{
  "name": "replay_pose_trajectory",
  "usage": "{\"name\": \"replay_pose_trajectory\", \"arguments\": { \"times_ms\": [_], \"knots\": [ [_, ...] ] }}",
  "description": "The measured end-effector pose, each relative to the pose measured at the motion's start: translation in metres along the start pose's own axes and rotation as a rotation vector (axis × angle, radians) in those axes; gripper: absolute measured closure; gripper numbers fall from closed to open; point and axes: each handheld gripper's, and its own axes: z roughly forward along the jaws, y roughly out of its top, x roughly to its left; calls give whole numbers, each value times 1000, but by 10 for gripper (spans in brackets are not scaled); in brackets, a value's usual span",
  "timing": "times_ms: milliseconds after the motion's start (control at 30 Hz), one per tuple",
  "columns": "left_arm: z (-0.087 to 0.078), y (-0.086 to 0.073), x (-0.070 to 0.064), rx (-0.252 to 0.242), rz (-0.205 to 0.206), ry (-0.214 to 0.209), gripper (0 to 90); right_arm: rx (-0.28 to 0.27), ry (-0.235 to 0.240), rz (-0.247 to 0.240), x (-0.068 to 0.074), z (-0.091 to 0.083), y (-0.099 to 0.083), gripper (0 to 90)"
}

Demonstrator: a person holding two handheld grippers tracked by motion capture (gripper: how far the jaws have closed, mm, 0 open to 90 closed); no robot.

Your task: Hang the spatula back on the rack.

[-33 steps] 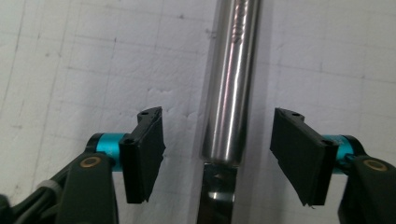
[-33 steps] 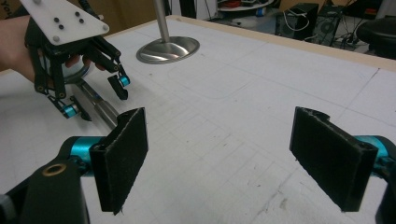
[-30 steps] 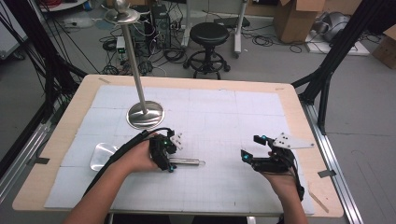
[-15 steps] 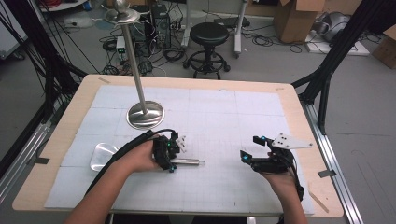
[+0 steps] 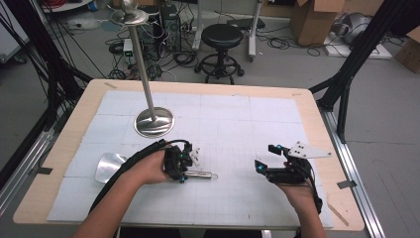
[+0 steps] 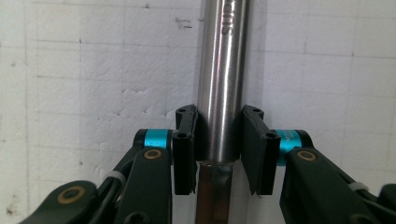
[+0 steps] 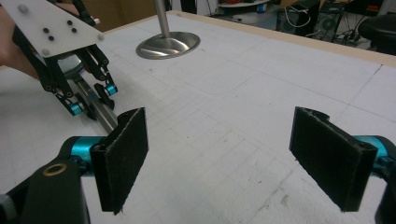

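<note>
The left tongs (image 5: pixel 184 161) are clamped on a shiny metal rod (image 5: pixel 200 174) that lies flat on the white gridded table (image 5: pixel 237 124) — in the left gripper view the rod (image 6: pixel 223 70) runs straight up between the two black jaws, both pads pressed against its sides. One end of the rod pokes out just past the tongs toward the right tongs; on the other side of the left hand (image 5: pixel 148 168), a flat, rounded metal piece (image 5: pixel 109 165) rests on the table, though whether it joins the rod I cannot tell.

The right tongs (image 5: pixel 265 158) stand wide open, gripping nothing, well apart from the left tongs and pointed toward them. In the right gripper view their jaws frame bare table, with the left tongs (image 7: pixel 91 100) and the rod (image 7: pixel 100 114) farther off.

Beyond the left tongs, a tall metal stand (image 5: pixel 153 121) rises upright from a round base — apart from both tongs.
</note>
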Motion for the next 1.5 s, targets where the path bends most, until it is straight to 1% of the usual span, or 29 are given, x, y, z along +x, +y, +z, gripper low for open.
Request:
{"name": "replay_pose_trajectory", "arguments": {
  "times_ms": [67,100,133,200,300,367,467,500,533,633,733,767,833,933,967,1000,1067,1133,1167,1200,1267,1467,1500],
  "knots": [
    [-3,0,-1,-4,2,30,683,2,-1,5,0,0,0,185],
    [-5,-1,-1,-14,-9,39,685,1,-1,5,-1,0,-1,185],
    [-8,-2,0,-27,-15,40,685,1,-1,6,-1,0,-1,185],
    [-17,-6,3,-67,-35,49,685,1,-1,5,-1,0,-1,185],
    [-34,-14,6,-137,-68,57,684,3,1,4,-1,0,-1,185],
    [-46,-20,7,-183,-93,71,685,6,2,11,0,1,-1,185],
    [-63,-31,9,-271,-145,84,687,4,1,4,0,1,-1,185],
    [-67,-33,9,-289,-154,88,687,5,1,3,0,1,-1,185],
    [-74,-37,10,-324,-169,95,688,4,2,3,0,2,-1,185],
    [-88,-45,10,-405,-216,94,688,6,3,9,1,2,-1,185],
    [-98,-52,10,-466,-244,102,688,6,2,2,1,3,-1,185],
    [-101,-54,10,-477,-246,104,689,11,3,7,1,3,-1,185],
    [-107,-58,10,-508,-258,103,689,10,3,1,1,3,-1,185],
    [-119,-65,10,-591,-290,94,689,13,4,6,2,4,-1,185],
    [-121,-67,10,-606,-300,89,690,13,4,6,2,4,-1,185],
    [-126,-69,10,-625,-297,91,690,13,4,7,2,4,-2,185],
    [-134,-73,10,-664,-309,90,690,14,3,6,1,5,-2,185],
    [-140,-76,10,-705,-324,94,690,12,4,4,1,5,-2,185],
    [-143,-78,10,-718,-328,96,690,11,4,3,1,5,-1,185],
    [-147,-80,10,-746,-336,100,691,11,3,4,1,5,-1,185],
    [-153,-84,10,-780,-336,104,691,12,6,6,2,5,-1,185],
    [-167,-95,9,-876,-358,123,691,10,8,9,2,4,-1,185],
    [-170,-98,9,-900,-367,128,691,10,8,9,2,4,-1,185]
  ]
}}
